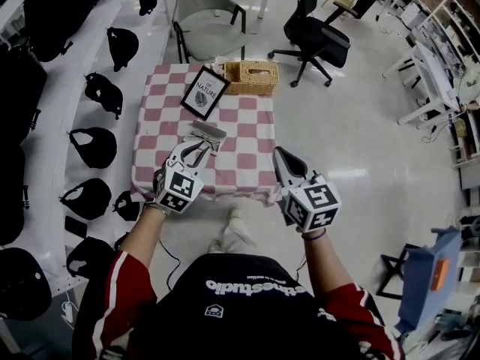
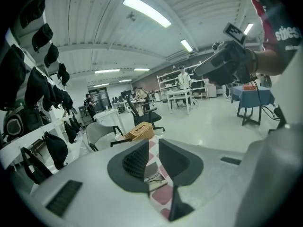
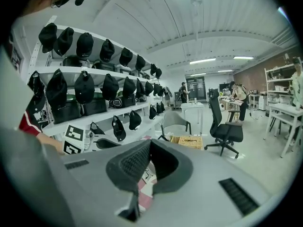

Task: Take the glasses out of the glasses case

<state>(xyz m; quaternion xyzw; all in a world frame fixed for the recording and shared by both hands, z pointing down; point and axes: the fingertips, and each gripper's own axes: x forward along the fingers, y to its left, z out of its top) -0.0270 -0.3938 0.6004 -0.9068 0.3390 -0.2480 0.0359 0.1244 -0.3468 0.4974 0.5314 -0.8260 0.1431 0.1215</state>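
Pink-and-white checked cloth covers the small counter (image 1: pixel 251 137), with a framed sign (image 1: pixel 205 92) leaning at its far side beside a wicker basket (image 1: pixel 251 76). The grey glasses case (image 1: pixel 208 131) lies on the left half of the counter, nearer the person than the sign, and looks to be open. In the left gripper view the dark-framed glasses (image 2: pixel 154 178) rest in the case (image 2: pixel 150 168), in its nearer part. The left gripper (image 1: pixel 199 150) hangs directly over that spot. Its 2 jaws are parted with a clear gap and grasp nothing, and the case and glasses show through the gap (image 2: pixel 152 143). The right gripper (image 1: pixel 279 154) is held off the counter's near right corner, well apart from the case. Its jaw tips are closed together in its own view (image 3: pixel 149 143), with nothing between them and only a strip of checked cloth showing lower down. A white shelf (image 1: pixel 52 163) carrying black caps (image 1: pixel 94 145) runs along the left. A grey chair (image 1: pixel 206 10) and a black office chair (image 1: pixel 315 40) stand beyond the counter.
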